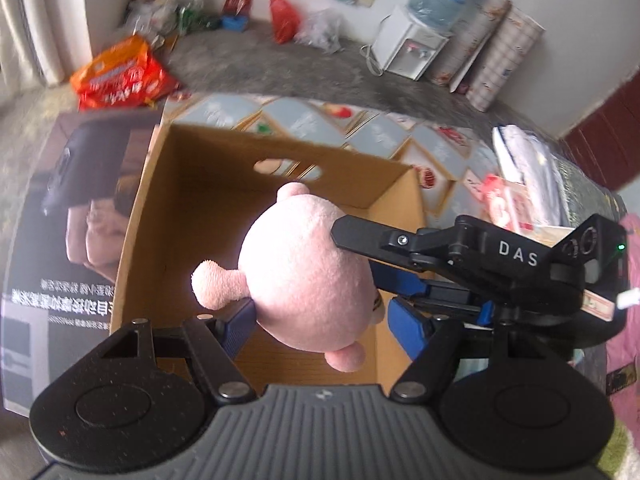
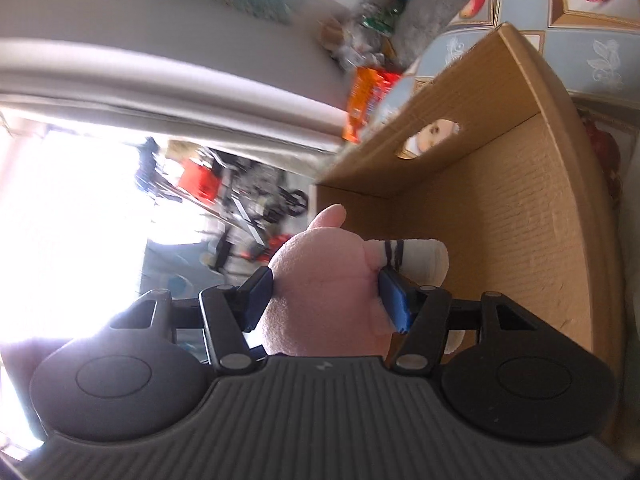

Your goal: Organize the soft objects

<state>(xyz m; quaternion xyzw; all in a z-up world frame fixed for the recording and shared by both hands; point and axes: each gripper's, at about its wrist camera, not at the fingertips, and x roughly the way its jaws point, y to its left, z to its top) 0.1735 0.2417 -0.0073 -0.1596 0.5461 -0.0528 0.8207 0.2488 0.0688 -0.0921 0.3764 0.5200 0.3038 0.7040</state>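
Note:
A round pink plush toy [image 1: 304,276] hangs over an open cardboard box [image 1: 200,192]. My left gripper [image 1: 324,330] has its blue pads on either side of the toy's lower body and is shut on it. My right gripper comes in from the right of the left wrist view, with a black finger [image 1: 372,238] pressed against the toy's side. In the right wrist view the same plush [image 2: 320,276] sits squeezed between the pads of the right gripper [image 2: 326,300], and a white striped limb [image 2: 416,260] sticks out over the box [image 2: 520,220].
The box stands on a table with a blue fruit-patterned cloth [image 1: 304,120]. A printed poster board [image 1: 60,220] lies to its left. An orange bag [image 1: 120,76] and a water dispenser [image 1: 412,44] stand on the floor behind. Packets [image 1: 504,200] and pink cloth [image 1: 628,320] lie to the right.

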